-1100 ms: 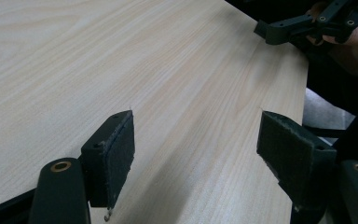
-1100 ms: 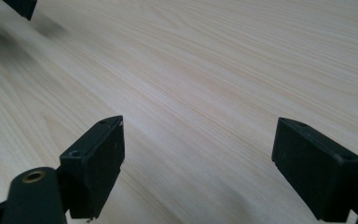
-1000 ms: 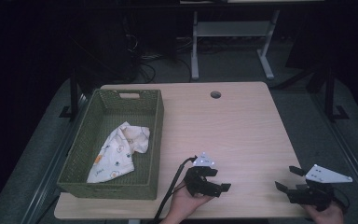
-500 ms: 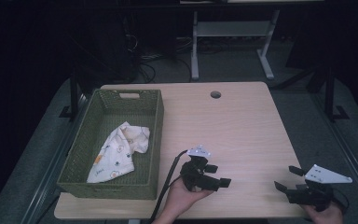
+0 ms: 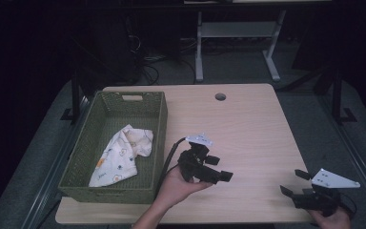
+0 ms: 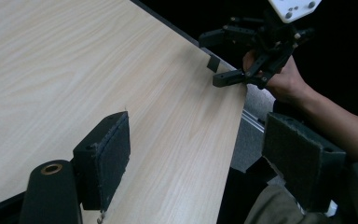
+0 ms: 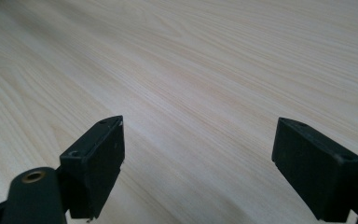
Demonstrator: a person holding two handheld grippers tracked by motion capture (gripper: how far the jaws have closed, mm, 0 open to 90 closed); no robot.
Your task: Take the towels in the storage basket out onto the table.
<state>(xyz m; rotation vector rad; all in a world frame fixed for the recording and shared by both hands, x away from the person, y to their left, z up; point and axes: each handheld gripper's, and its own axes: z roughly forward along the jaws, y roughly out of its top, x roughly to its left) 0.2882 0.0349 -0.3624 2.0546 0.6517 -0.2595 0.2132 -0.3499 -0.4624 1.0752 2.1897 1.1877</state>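
Cloth [image 5: 124,155] lies in basket [image 5: 83,183], well left of left gripper [image 5: 221,168]; both grippers' fingers spread, empty. Next, judged: fetch another item.

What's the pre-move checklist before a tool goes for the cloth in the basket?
1. Left tool open, nothing between its pads, jaws have just been opening: ok.
2. Right tool open and empty, near the table's right front corner: ok.
3. Cloth lies loose inside the green basket, top exposed: ok.
4. Left tool aimed at the cloth: not ok, it points right, toward the right tool.
5. Path over the basket's near-right rim free of other things: ok.
6. Whether the cloth snags on the basket weave: cannot tell.
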